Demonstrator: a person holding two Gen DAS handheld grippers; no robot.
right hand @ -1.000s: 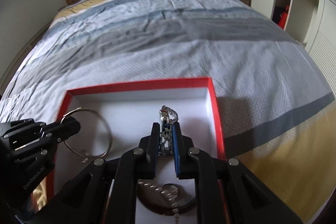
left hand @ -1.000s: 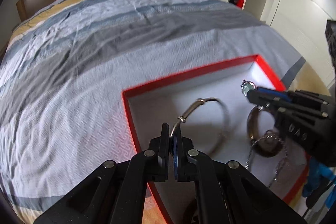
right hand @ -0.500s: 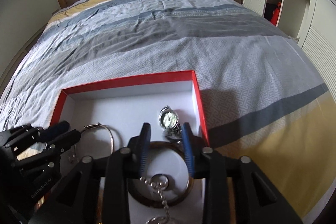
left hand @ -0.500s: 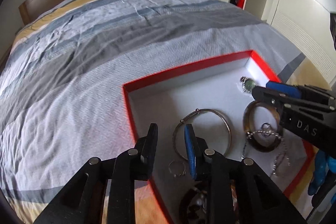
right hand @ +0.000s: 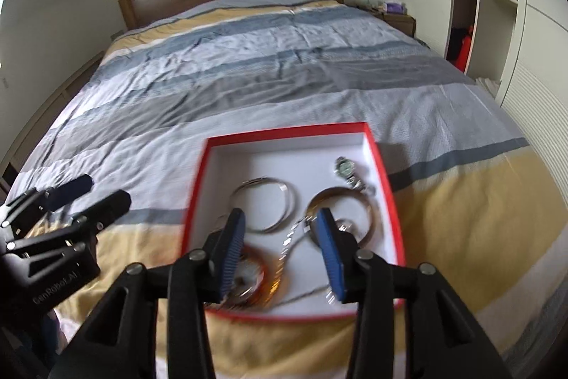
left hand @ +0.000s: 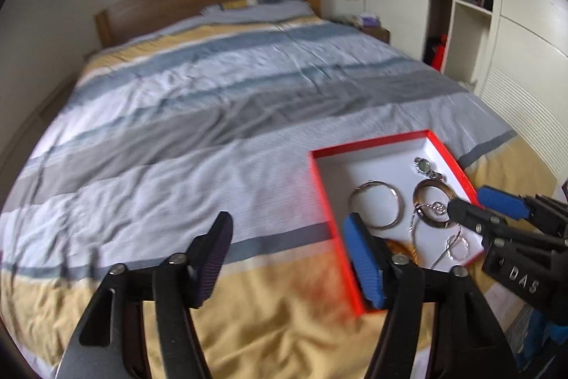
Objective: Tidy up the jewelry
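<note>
- The silver bangle (right hand: 264,205) now lies flat on the white floor of the red box (right hand: 385,173), a second ago it was pinched in the left gripper (left hand: 287,254), so that piece is delivered.
- The watch (right hand: 346,170) rests near the box's far right corner, let go by the right gripper (right hand: 280,251); beside it sit the wide bracelet (right hand: 340,198) and a chain (right hand: 291,238) (tangled, hard to trace).
- Both grippers have pulled back and up: the left one gapes wide with nothing in it, off the box's left edge over the bedspread (left hand: 213,116).
- The right one is spread just as wide, empty, above the box's near half.
- Judging by this, the sorting looks about finished.
</note>
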